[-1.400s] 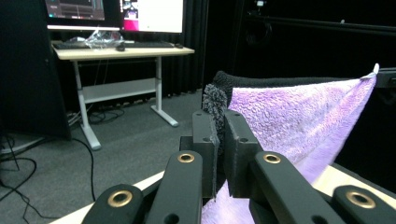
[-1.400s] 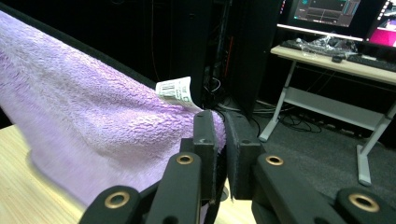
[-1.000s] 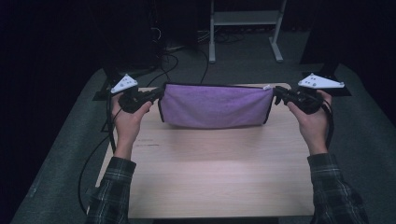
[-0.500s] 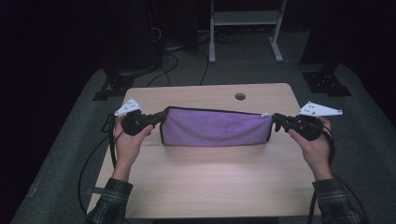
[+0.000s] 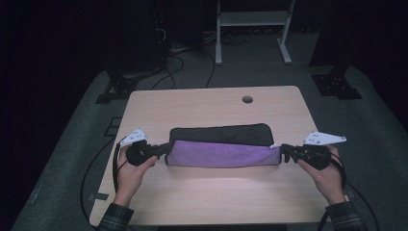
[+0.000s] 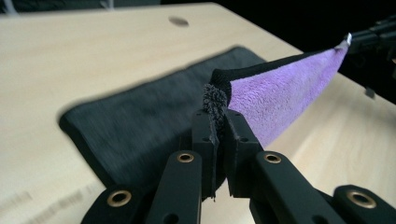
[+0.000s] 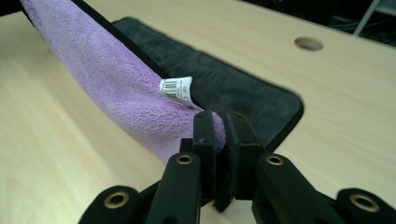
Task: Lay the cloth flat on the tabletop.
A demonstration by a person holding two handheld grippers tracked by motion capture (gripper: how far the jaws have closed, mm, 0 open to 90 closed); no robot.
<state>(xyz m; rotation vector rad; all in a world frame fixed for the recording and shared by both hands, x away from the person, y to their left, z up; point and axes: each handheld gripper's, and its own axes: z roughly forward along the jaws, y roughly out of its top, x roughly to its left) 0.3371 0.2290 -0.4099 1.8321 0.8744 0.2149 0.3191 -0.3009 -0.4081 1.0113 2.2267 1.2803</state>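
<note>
Pale wooden table (image 5: 202,192) stands on grey carpet (image 5: 72,159) in a dark room.

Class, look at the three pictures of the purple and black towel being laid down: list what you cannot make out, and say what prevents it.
- Label on the towel: print too small, right gripper view.
- Towel corner in the left hand-held gripper: hidden between the shut jaws, left gripper view.
- Corner in the right hand-held gripper: likewise hidden.
- Table near edge: cut off, high view.
</note>
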